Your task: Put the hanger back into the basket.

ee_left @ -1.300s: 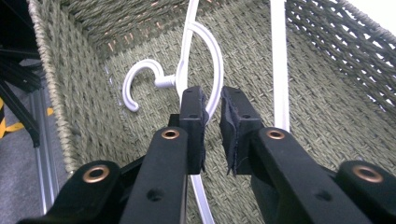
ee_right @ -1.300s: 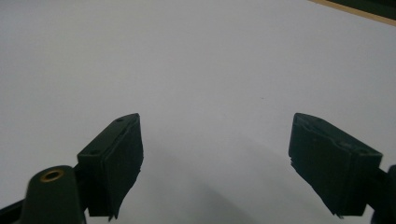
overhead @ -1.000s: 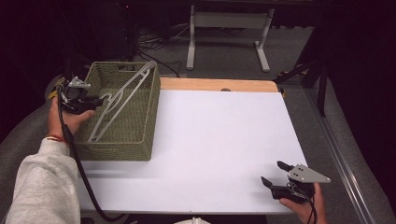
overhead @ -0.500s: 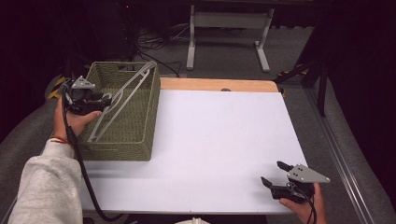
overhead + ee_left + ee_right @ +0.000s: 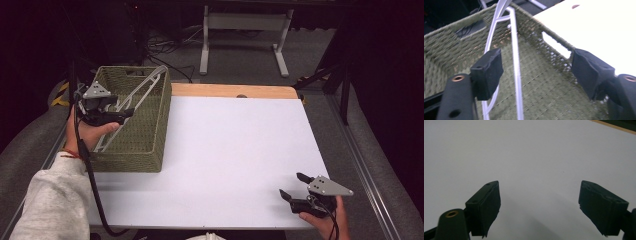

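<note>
A white wire hanger [image 5: 146, 86] lies slanted inside a green woven basket [image 5: 150, 131] at the table's left, its top leaning on the basket's far rim. My left gripper [image 5: 125, 113] hovers over the basket's left side, pointing right. Its jaws have just been opening and now stand open. In the left gripper view the hanger's wire [image 5: 516, 65] runs between the pads close to the left pad [image 5: 487, 71], and neither pad presses on it. My right gripper [image 5: 291, 186] rests at the table's near right corner, open, with only bare white tabletop [image 5: 536, 157] between its jaws.
The white table [image 5: 235, 150] stretches between the basket and the right hand, with a wooden strip [image 5: 235, 90] along its far edge. A slot handle [image 5: 555, 44] cuts the basket's wall. A metal stand [image 5: 245, 25] and cables sit on the floor beyond.
The left gripper has shifted right over the basket and its jaws have spread apart around the hanger wire. The hanger stays in the basket. The right gripper has not moved.
</note>
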`<state>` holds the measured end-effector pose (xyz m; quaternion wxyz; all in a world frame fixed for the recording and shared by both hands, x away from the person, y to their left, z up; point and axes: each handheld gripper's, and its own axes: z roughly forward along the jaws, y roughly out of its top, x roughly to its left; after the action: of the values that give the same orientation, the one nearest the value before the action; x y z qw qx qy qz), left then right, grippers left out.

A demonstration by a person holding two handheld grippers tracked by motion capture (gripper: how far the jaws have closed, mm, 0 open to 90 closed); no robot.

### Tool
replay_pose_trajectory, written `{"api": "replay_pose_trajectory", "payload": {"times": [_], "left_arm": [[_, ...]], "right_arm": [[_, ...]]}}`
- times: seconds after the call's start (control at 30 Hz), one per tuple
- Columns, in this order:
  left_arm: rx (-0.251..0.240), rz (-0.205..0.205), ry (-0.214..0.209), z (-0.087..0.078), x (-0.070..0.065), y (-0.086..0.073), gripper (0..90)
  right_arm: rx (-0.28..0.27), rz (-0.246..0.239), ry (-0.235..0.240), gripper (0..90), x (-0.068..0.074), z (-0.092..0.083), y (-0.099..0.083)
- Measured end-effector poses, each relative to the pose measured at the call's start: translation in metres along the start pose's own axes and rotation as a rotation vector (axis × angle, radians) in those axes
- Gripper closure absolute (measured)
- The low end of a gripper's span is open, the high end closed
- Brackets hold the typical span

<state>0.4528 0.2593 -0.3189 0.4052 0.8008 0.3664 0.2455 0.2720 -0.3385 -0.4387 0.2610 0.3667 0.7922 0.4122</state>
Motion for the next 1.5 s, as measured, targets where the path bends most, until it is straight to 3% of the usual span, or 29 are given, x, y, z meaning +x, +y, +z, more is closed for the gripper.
{"api": "replay_pose_trajectory", "payload": {"times": [0.1,0.33,0.5,0.57,0.7,0.77,1.07,1.13,1.5], "left_arm": [[-0.012,0.016,-0.029,-0.001,-0.01,0.004,16.3],[-0.032,0.067,-0.066,-0.003,-0.034,0.009,10.3],[-0.047,0.093,-0.079,-0.004,-0.05,0.013,9.5],[-0.062,0.12,-0.097,-0.005,-0.063,0.014,8.9],[-0.031,0.155,-0.081,-0.004,-0.074,0.015,8.0],[-0.041,0.167,-0.1,-0.005,-0.083,0.016,8.4],[-0.07,0.237,-0.153,-0.004,-0.12,0.008,8.2],[-0.07,0.249,-0.187,-0.003,-0.127,0.006,8.2],[-0.065,0.281,-0.226,0.002,-0.15,-0.01,7.6]], "right_arm": [[-0.002,0.0,-0.001,18.3,0.0,0.0,0.0],[0.0,-0.002,-0.003,18.3,0.0,0.0,0.0],[-0.001,-0.003,-0.003,18.3,0.0,-0.001,0.0],[-0.001,-0.003,-0.003,18.3,0.0,0.0,0.0],[-0.004,-0.003,-0.001,18.5,0.0,-0.001,0.0],[-0.006,-0.006,-0.001,18.5,0.0,-0.001,0.0],[-0.002,-0.01,0.0,18.5,0.001,0.0,0.0],[-0.003,-0.008,0.0,18.5,0.001,0.0,0.0],[-0.002,-0.01,-0.001,18.5,0.0,0.0,0.0]]}}
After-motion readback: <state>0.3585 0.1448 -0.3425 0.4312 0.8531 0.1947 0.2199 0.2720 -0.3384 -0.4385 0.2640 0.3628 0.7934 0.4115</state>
